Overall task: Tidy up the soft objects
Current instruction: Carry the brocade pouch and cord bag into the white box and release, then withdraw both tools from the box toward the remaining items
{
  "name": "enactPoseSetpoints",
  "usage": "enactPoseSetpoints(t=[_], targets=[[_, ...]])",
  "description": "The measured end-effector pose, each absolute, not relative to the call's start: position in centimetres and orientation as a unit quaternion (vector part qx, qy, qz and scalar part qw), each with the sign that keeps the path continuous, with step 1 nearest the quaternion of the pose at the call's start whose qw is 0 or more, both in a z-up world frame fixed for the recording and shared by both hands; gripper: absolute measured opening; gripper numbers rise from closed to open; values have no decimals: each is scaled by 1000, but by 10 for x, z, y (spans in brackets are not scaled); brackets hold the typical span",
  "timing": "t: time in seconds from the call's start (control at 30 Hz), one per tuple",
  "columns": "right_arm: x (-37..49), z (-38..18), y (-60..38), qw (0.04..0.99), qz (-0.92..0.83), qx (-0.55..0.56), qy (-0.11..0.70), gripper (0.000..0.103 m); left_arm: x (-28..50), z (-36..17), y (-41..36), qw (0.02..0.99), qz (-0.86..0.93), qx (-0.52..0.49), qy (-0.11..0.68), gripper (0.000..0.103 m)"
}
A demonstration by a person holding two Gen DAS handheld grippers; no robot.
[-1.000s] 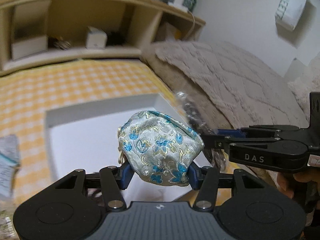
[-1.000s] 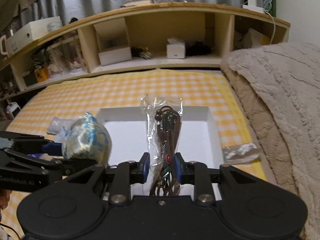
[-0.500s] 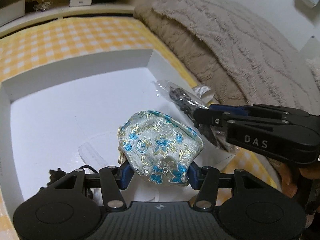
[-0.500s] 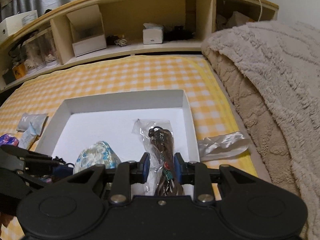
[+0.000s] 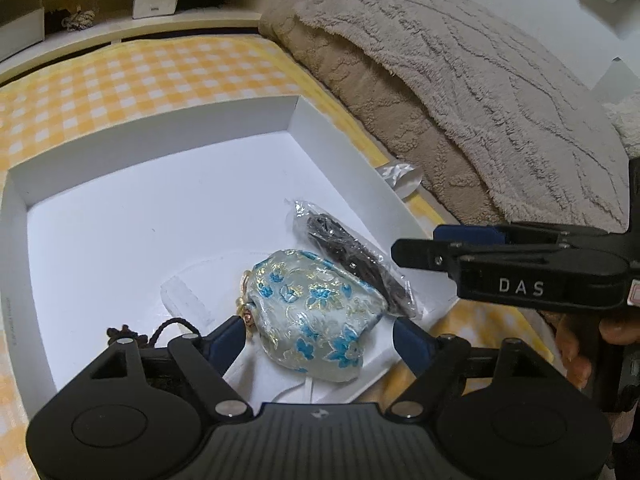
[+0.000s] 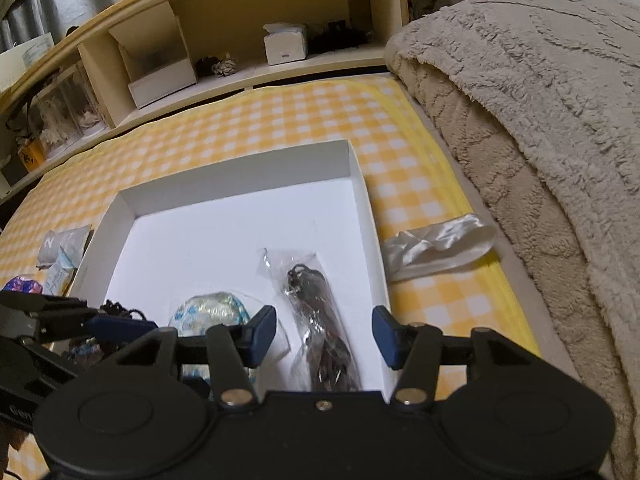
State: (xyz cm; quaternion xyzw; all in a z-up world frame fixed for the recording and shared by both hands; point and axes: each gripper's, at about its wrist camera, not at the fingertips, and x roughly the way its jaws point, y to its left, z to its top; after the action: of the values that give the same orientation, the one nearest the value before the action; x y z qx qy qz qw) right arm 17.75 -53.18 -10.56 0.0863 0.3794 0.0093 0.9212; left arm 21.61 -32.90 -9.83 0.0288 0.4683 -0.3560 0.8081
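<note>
Pouch and bagged cord lie in our white box; both jaws opening, gripping nothing; satin cloth still outside, right.

Both of the 2 fisheye views look steeply down from close above the white box on the yellow checked cover. The left wrist camera sits over the box's near left part, facing forward and rightward toward the beige blanket. The right wrist camera faces the shelf. Both share the box floor, blanket and shelf.
</note>
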Motion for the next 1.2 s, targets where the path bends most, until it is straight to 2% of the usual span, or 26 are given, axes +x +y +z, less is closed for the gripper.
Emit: enactPoseSetpoints(t=[0.83, 0.9, 1.07, 1.2], targets=[[107, -17, -507, 946, 23, 67, 315, 56, 167, -8, -269, 861, -316, -10, 398, 83], [101, -11, -503, 948, 23, 65, 310, 57, 161, -3, -263, 864, -314, -11, 393, 87], [83, 1, -495, 951, 25, 63, 302, 58, 147, 9, -250, 872, -311, -7, 378, 89], [67, 9, -491, 953, 25, 67, 294, 59, 134, 18, -240, 878, -306, -5, 368, 99]])
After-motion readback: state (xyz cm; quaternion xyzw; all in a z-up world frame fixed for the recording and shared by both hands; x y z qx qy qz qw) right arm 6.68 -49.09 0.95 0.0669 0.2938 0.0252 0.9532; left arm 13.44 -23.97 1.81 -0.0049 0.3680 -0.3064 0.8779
